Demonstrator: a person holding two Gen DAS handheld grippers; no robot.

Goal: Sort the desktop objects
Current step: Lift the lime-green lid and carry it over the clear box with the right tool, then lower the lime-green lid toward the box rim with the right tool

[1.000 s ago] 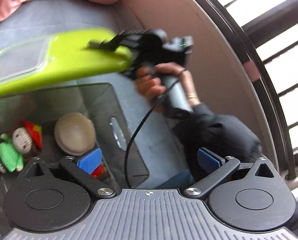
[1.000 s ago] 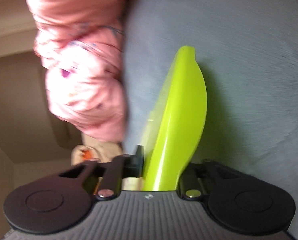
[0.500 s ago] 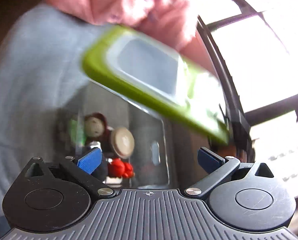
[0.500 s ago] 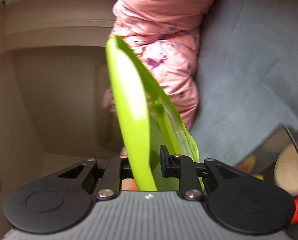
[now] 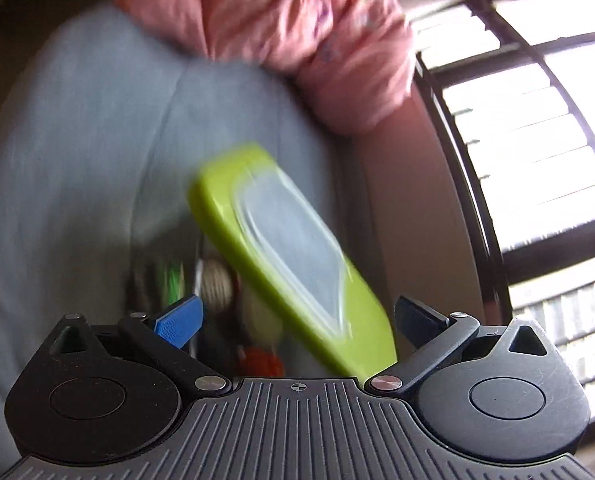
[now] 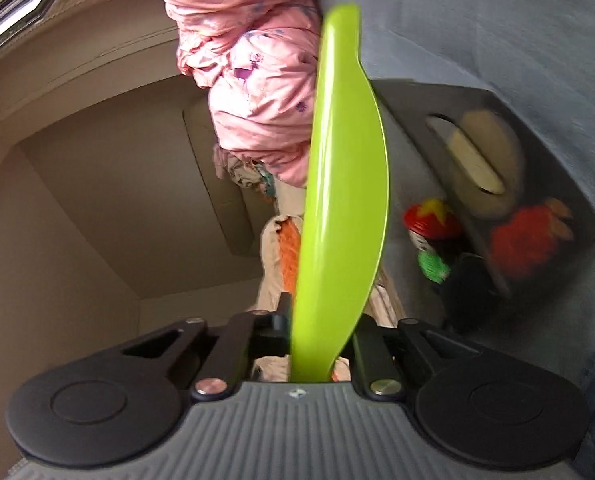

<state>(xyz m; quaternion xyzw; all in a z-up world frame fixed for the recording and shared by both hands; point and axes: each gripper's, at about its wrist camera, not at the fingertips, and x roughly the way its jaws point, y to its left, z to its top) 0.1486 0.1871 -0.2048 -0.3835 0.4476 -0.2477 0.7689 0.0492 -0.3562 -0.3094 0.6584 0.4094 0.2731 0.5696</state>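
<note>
A grey-blue cloth (image 5: 97, 152) covers the surface, which looks more like a bed or sofa than a worktop, with a rumpled pink garment (image 5: 281, 20) heaped at its far edge and a barred window (image 5: 529, 152) bright to the right. On the cloth stands a dark, see-through bin (image 6: 413, 100) with a slot handle cut in its wall.

Inside the bin, in the right wrist view, lie a round beige puff (image 6: 485, 148), a fuzzy red toy (image 6: 525, 244) and a small crocheted doll (image 6: 429, 232) with a red cap and green body. The left wrist view shows the same contents only as blurred shapes behind its fingers.

The lime-green lid (image 6: 341, 208), with a clear panel in its middle, is off the bin. The right claw (image 6: 321, 340) is clenched on the lid's near edge, so in that view the lid stands edge-on in front of the camera, left of the bin. In the left wrist view the lid (image 5: 293, 264) hangs tilted above the bin, its lower end just beside the right-hand finger.

The left claw (image 5: 297, 316) is released, its blue pads (image 5: 179, 320) spread wide with nothing pressed between them.
</note>
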